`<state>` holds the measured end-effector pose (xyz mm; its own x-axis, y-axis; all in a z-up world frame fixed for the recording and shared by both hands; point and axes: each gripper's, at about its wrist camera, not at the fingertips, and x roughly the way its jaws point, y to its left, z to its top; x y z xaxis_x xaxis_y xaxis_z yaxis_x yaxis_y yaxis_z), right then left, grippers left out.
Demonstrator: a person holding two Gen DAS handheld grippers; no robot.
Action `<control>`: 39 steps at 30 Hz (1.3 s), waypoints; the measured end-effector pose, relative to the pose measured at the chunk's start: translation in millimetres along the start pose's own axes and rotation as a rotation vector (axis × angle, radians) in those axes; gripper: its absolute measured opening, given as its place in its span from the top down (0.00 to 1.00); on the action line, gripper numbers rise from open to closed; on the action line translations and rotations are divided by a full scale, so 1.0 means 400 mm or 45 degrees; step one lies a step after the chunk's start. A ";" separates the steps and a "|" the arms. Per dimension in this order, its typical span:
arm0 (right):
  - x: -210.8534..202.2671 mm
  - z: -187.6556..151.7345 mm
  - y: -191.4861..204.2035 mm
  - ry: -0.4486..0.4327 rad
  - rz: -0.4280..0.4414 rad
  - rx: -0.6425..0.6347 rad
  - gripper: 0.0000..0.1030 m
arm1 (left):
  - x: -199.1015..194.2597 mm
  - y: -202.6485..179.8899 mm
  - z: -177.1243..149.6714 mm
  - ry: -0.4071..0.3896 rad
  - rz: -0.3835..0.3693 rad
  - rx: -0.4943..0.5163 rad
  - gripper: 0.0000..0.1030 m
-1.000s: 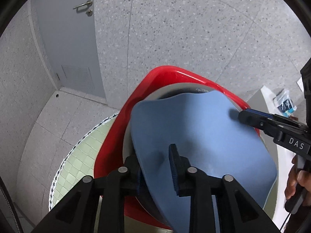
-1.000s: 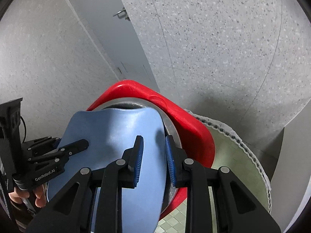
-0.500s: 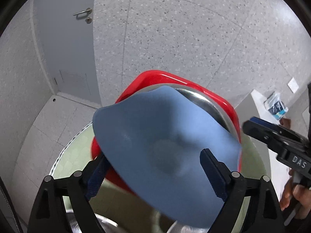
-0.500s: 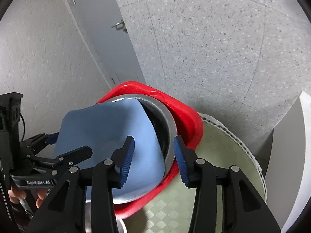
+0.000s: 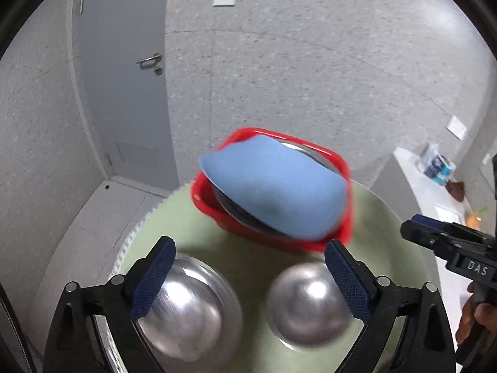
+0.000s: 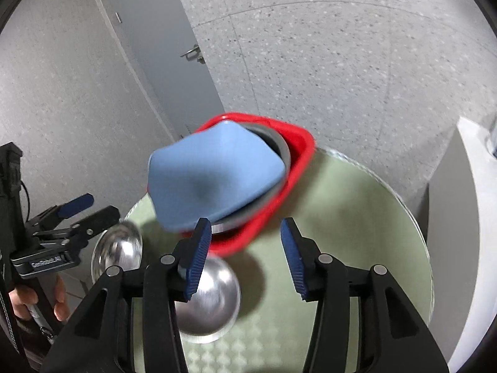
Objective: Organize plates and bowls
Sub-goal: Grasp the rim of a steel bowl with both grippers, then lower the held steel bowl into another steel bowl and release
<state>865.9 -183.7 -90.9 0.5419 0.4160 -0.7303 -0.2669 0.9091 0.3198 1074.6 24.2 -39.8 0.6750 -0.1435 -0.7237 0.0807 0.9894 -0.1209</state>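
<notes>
A blue plate [image 5: 276,186] lies tilted on a steel plate [image 5: 239,214] inside a red basin [image 5: 279,242] at the far side of a round green table [image 5: 217,248]. It also shows in the right wrist view [image 6: 214,177], with the basin [image 6: 279,192] under it. Two steel bowls sit upside down near me: one on the left [image 5: 189,310], one on the right [image 5: 310,304]. My left gripper [image 5: 248,283] is open and empty, above the bowls. My right gripper [image 6: 248,258] is open and empty, pulled back from the basin.
A white counter [image 5: 435,192] with a blue packet [image 5: 438,168] stands to the right of the table. A grey door [image 5: 124,77] and speckled walls lie behind. The table edge [image 6: 416,217] curves close to the counter.
Both grippers let go of the blue plate, opened wide and drew back toward me. The plate now rests on the basin's contents, and the two steel bowls have come into view.
</notes>
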 end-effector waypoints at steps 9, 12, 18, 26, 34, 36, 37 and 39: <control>-0.131 -0.223 -0.041 0.009 -0.115 0.132 0.52 | -0.120 -0.116 -0.211 0.057 -0.142 0.142 0.08; -0.150 -0.303 -0.054 0.032 -0.152 0.197 0.52 | -0.129 -0.151 -0.268 0.100 -0.153 0.225 0.08; -0.161 -0.453 -0.077 0.122 -0.180 0.275 0.51 | -0.114 -0.224 -0.345 0.173 -0.116 0.283 0.08; -0.124 -0.532 -0.091 0.223 -0.049 0.273 0.51 | -0.089 -0.299 -0.408 0.292 -0.023 0.229 0.25; -0.082 -0.547 -0.086 0.256 0.030 0.236 0.71 | -0.064 -0.346 -0.433 0.369 -0.092 0.162 0.87; -0.081 -0.542 -0.082 0.259 0.029 0.221 0.73 | -0.076 -0.347 -0.431 0.359 -0.081 0.167 0.87; -0.083 -0.538 -0.079 0.257 0.035 0.219 0.73 | -0.080 -0.336 -0.426 0.349 -0.089 0.158 0.87; -0.095 -0.525 -0.073 0.243 0.053 0.212 0.73 | -0.094 -0.315 -0.407 0.323 -0.104 0.138 0.87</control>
<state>686.0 -230.5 -199.2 0.3688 0.4560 -0.8100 -0.1426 0.8888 0.4355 919.7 -98.8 -107.7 0.4590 -0.2104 -0.8632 0.2145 0.9691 -0.1221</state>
